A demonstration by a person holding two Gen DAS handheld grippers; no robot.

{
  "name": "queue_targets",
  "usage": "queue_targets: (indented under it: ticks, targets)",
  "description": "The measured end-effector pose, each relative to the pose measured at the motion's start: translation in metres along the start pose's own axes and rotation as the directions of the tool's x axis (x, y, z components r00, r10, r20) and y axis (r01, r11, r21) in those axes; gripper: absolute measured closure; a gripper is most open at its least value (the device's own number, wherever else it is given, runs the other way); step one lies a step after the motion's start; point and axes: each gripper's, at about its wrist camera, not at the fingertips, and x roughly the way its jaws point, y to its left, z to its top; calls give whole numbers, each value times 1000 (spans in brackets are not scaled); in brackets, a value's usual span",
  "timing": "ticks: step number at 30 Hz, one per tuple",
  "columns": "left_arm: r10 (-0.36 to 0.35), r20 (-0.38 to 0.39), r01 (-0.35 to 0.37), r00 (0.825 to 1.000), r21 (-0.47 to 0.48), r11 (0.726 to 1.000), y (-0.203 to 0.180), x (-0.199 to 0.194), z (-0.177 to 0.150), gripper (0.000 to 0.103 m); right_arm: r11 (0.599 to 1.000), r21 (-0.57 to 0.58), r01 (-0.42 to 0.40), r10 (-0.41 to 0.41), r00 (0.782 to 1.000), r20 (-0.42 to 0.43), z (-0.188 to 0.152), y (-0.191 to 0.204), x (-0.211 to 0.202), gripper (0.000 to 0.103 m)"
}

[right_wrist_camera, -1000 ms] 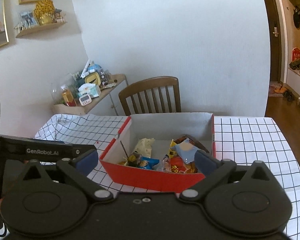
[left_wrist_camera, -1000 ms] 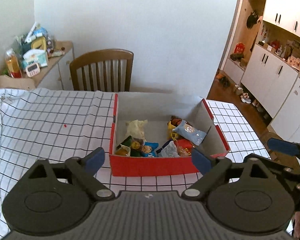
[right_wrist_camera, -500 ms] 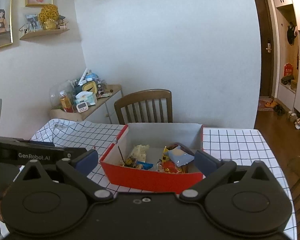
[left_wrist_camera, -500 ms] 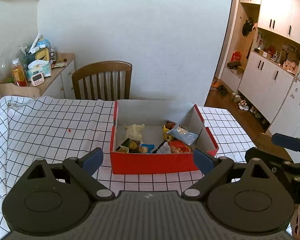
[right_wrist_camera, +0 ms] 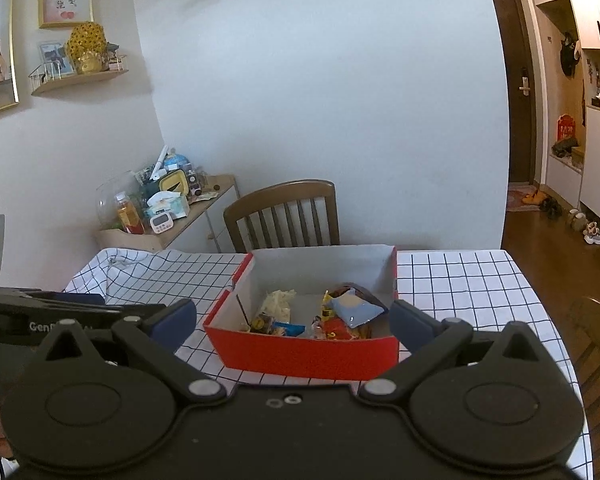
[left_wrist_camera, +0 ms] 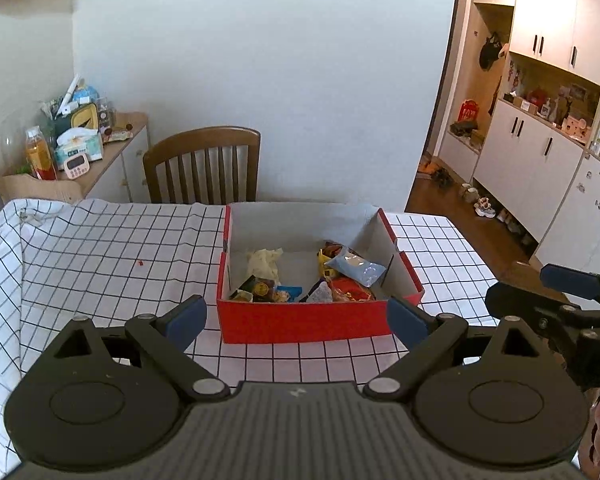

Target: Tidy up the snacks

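A red cardboard box (left_wrist_camera: 304, 326) (right_wrist_camera: 308, 354) with a white inside sits on the checked tablecloth (left_wrist_camera: 100, 256) (right_wrist_camera: 460, 280). Several snack packets lie in it, among them a pale blue packet (left_wrist_camera: 356, 268) (right_wrist_camera: 354, 309), a cream packet (left_wrist_camera: 264, 262) (right_wrist_camera: 278, 302) and a red packet (left_wrist_camera: 350, 290). My left gripper (left_wrist_camera: 296, 314) hangs open in front of the box's near wall, nothing between its fingers. My right gripper (right_wrist_camera: 292, 322) is open too, held back from the box, and it also shows at the right edge of the left wrist view (left_wrist_camera: 556, 292).
A wooden chair (left_wrist_camera: 204, 164) (right_wrist_camera: 284, 216) stands behind the table against the white wall. A side cabinet (left_wrist_camera: 112, 152) at the back left carries bottles, tissues and a timer. White cupboards (left_wrist_camera: 540, 152) and shoes line the right of the room. A second chair back (right_wrist_camera: 596, 344) shows at right.
Both grippers have pulled back and risen from the box, which now looks smaller and farther away. Both stay open and empty.
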Motion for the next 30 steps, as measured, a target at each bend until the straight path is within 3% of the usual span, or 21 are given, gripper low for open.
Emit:
queue_targets:
  ticks: [30]
  targets:
    - [-29, 25, 28, 999, 28, 999, -7, -19, 0, 6, 1000, 4, 30, -30, 1000, 5, 2, 7, -10, 0]
